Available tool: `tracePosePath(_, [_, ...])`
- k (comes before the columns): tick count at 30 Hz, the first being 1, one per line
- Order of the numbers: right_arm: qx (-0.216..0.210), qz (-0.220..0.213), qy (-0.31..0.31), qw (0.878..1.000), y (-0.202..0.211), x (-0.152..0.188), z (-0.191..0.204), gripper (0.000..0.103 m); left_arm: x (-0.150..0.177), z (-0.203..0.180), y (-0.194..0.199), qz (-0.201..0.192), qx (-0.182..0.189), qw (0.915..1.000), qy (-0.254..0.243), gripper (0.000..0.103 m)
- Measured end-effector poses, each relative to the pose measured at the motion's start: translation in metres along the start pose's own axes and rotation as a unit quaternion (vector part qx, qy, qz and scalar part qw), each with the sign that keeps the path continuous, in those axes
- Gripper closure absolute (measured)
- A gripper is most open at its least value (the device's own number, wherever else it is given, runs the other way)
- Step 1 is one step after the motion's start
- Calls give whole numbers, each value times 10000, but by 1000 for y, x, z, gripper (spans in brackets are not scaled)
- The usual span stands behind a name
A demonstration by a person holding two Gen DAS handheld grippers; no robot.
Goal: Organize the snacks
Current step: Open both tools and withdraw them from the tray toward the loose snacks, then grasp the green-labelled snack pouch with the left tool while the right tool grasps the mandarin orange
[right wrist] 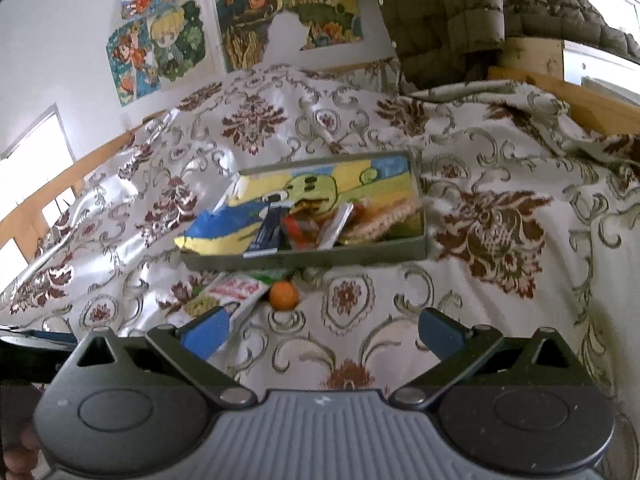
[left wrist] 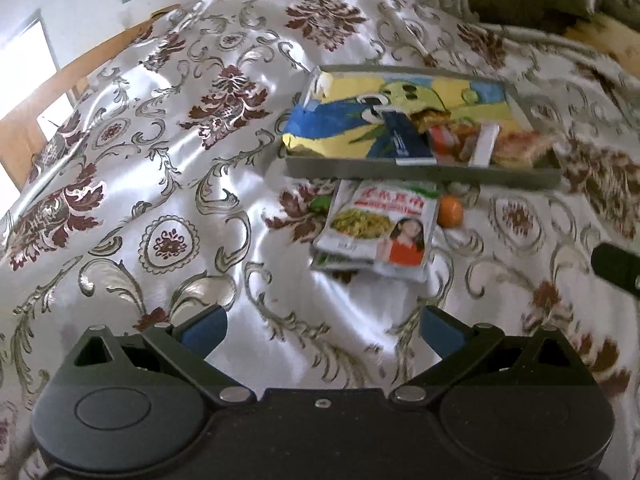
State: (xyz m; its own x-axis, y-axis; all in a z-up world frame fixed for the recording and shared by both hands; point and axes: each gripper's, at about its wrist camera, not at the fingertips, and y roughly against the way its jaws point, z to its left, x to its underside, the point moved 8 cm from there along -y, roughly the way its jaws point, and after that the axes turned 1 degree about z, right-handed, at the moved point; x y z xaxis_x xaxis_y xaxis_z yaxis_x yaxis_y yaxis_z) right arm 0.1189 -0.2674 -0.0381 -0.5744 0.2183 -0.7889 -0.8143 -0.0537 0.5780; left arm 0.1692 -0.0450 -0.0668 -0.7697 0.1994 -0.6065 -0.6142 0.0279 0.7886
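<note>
A grey tray sits on a patterned bedspread and holds a big yellow-and-blue snack bag and several small packets. In front of it lie a white snack packet with a woman's picture, another packet under it, and a small orange fruit. My left gripper is open and empty, just short of the white packet. My right gripper is open and empty, near the fruit, its left finger over the packet's corner.
The white floral bedspread covers the whole surface. Posters hang on the far wall. A quilted olive cover lies at the back right. The right gripper's tip shows at the left wrist view's right edge.
</note>
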Motion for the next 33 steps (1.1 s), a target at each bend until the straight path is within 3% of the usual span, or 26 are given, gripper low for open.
tracePosePath(9, [95, 261, 384, 9989, -4, 14, 12, 0, 17, 3, 6, 65, -62, 9964, -844, 1])
tracePosePath(14, [168, 282, 485, 9983, -6, 15, 13, 0, 19, 5, 7, -26, -59, 9946, -1036, 1])
tracePosePath(21, [288, 565, 478, 9968, -23, 22, 8, 0, 19, 10, -1, -62, 43, 9944, -1053, 1])
tracePosePath(33, [230, 794, 885, 9926, -40, 29, 26, 0, 25, 17, -17, 322, 102, 9944, -1002, 1])
